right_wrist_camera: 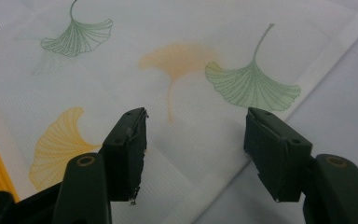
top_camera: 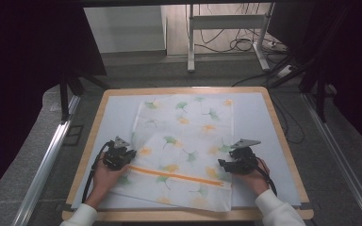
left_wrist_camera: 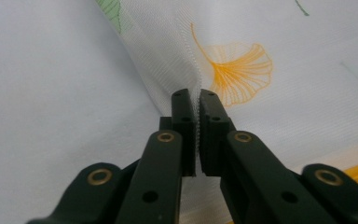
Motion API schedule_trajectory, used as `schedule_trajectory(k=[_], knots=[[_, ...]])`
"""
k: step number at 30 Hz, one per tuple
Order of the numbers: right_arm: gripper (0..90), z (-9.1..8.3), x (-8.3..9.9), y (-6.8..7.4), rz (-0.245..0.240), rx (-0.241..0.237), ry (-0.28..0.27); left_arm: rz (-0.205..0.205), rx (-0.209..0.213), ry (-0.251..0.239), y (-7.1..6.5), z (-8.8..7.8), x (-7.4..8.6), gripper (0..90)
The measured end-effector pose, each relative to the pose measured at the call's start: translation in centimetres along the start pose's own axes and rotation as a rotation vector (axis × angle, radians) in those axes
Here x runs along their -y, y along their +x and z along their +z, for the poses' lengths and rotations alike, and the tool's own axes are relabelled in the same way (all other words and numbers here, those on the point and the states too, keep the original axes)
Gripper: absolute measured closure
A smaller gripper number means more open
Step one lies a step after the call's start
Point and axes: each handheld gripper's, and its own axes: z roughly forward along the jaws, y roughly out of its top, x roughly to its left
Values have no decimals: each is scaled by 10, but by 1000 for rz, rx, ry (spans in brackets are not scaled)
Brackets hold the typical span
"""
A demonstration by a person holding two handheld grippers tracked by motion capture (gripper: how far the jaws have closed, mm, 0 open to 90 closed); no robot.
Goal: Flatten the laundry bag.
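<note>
One thin white cloth (top_camera: pixel 184 141) printed with green and orange fan-shaped leaves and an orange stripe lies partly folded on the pale table (top_camera: pixel 278 122). Left gripper (left_wrist_camera: pixel 198 100) is clenched on a raised pleat at the cloth's edge. Right gripper (right_wrist_camera: pixel 196 135) hovers released above the opposite edge.

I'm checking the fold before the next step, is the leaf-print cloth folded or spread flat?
Partly folded: the cloth has its near portion doubled over the rest, an orange stripe crossing that layer. The left gripper pinches its edge.
</note>
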Motion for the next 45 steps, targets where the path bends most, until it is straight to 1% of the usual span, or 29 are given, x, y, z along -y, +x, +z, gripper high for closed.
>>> schedule_trajectory(k=[5, 13, 14, 15, 16, 17, 18, 19, 21, 22, 25, 27, 28, 29, 30, 32, 36, 38, 39, 41, 42, 43, 44, 45], knots=[[397, 1, -1, 1, -9, 5, 1, -5, 7, -5, 1, 0, 0, 891], [400, 2, -2, 1, 3, 17, 0, -12, 18, -15, 1, -3, 0, 893], [377, 3, -3, 1, 0, 35, 10, -16, 22, -18, 1, -4, 0, 893], [377, 3, -3, 1, 0, 35, 10, -16, 22, -18, 1, -4, 0, 893], [348, 4, -5, 1, -10, 85, 27, -14, 28, -22, 0, -5, 0, 893], [331, 5, -5, 0, -7, 92, 35, -15, 32, -24, 0, -6, 0, 893], [330, 6, -4, -2, 15, 92, 35, -16, 34, -23, -1, -7, 0, 893], [330, 5, -4, -3, 26, 93, 30, -10, 37, -23, -1, -7, 0, 893], [337, 6, -5, -4, 24, 96, 32, -6, 36, -23, -2, -7, 0, 893], [378, 7, -5, -3, 16, 104, 33, -5, 37, -22, -2, -7, 0, 893], [566, 7, -8, -3, -3, 105, 29, -4, 37, -22, -2, -7, 0, 893], [671, 7, -8, -3, -11, 107, 25, -2, 37, -21, -3, -7, 0, 893], [712, 7, -8, -3, -13, 104, 22, 0, 36, -20, -3, -7, 0, 893], [712, 7, -8, -3, -13, 104, 22, 0, 36, -20, -3, -7, 0, 893], [803, 8, -9, -3, -24, 105, 15, 1, 35, -20, -3, -7, 1, 893], [863, 9, -9, -3, -35, 104, 12, 1, 35, -21, -3, -8, 1, 893], [887, 10, -12, -3, -53, 92, 20, -3, 40, -31, -5, -10, 1, 893], [890, 10, -12, -7, -41, 72, 21, -4, 58, -43, -10, -15, -1, 894], [890, 10, -12, -7, -41, 72, 21, -4, 58, -43, -10, -15, -1, 894], [892, 8, -12, -9, -36, 70, 21, 40, 87, -63, -29, -20, -5, 894], [892, 6, -11, -11, -36, 71, 21, 40, 87, -63, -29, -20, -5, 894], [892, 6, -11, -11, -36, 71, 21, 60, 98, -65, -36, -20, -6, 894], [893, 2, -10, -15, -24, 73, 19, 80, 109, -65, -44, -21, -8, 895], [893, 0, -10, -17, -22, 77, 14, 99, 140, -68, -55, -21, -10, 895]])
